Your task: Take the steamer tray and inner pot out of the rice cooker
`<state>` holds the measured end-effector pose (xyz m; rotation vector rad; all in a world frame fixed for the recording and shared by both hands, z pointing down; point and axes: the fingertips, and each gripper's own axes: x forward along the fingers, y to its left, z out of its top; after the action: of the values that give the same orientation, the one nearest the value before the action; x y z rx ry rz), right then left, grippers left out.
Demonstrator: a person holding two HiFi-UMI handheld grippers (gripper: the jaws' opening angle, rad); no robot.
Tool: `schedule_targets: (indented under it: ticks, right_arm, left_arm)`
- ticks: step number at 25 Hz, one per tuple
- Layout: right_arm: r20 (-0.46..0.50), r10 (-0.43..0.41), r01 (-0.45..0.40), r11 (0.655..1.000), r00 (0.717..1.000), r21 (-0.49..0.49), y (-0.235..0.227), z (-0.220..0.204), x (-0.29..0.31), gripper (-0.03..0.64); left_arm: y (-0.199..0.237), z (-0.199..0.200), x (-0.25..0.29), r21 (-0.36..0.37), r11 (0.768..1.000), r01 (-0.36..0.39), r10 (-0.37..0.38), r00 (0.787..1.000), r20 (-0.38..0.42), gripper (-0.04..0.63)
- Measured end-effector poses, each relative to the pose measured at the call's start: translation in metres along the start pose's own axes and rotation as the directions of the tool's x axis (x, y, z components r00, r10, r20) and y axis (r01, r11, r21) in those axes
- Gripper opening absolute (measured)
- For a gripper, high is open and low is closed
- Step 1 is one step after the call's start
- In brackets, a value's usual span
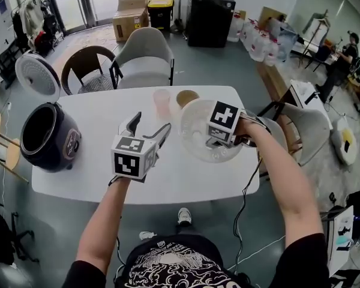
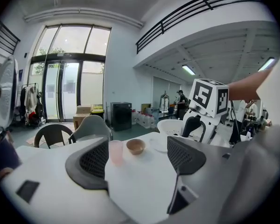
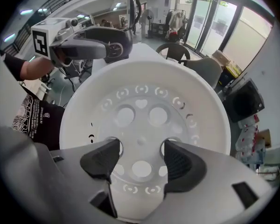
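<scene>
The white perforated steamer tray (image 1: pixel 192 141) hangs over the right half of the white table (image 1: pixel 96 119). My right gripper (image 1: pixel 213 138) points down into it, its fingertips set in two holes of the tray (image 3: pixel 144 101) and clamped on the strip between them. The dark rice cooker (image 1: pixel 48 138) stands at the table's left edge with its lid (image 1: pixel 37 77) raised; its inner pot (image 1: pixel 39 129) shows as a dark opening. My left gripper (image 1: pixel 150 125) hovers over the middle of the table, open, nothing between its fingers (image 2: pixel 95 164).
A pink cup (image 1: pixel 161 102) and a tan bowl (image 1: pixel 186 97) stand at the table's far edge, just beyond the tray. Chairs (image 1: pixel 145 56) stand behind the table, and another one (image 1: pixel 306 125) to its right. Boxes and a black cabinet (image 1: pixel 210 17) line the far wall.
</scene>
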<state>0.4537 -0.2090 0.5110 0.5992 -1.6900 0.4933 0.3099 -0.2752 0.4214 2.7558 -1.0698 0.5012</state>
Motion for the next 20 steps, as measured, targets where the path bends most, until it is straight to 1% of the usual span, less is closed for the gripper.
schedule_targets:
  ticks: [4,10,12,16,20]
  right_arm:
    - [-0.006,0.014,-0.013,0.999,1.0,0.043,-0.037,-0.065,0.015,0.313]
    - [-0.026,0.018,-0.017,0.998,1.0,0.067,-0.077,-0.135,0.051,0.313]
    - [-0.021,0.026,-0.025,0.997,0.999,0.071,-0.087,-0.148,0.065,0.313]
    - [-0.034,0.052,-0.05,0.997,0.998,0.057,-0.094,-0.168,0.101,0.313]
    - [-0.051,0.04,-0.037,0.998,0.998,0.049,-0.111,-0.181,0.126,0.313]
  left_arm:
    - [-0.045,0.006,0.059,-0.014,1.0,0.018,-0.018,1.0,-0.02,0.383]
    - [-0.1,-0.004,0.129,-0.018,0.998,0.054,-0.056,0.996,-0.065,0.383]
    - [-0.112,-0.009,0.148,-0.012,0.998,0.065,-0.065,0.995,-0.079,0.383]
    - [-0.123,-0.023,0.171,-0.005,0.998,0.063,-0.063,0.992,-0.113,0.383]
    - [-0.127,-0.032,0.185,-0.002,0.999,0.044,-0.044,0.989,-0.14,0.383]
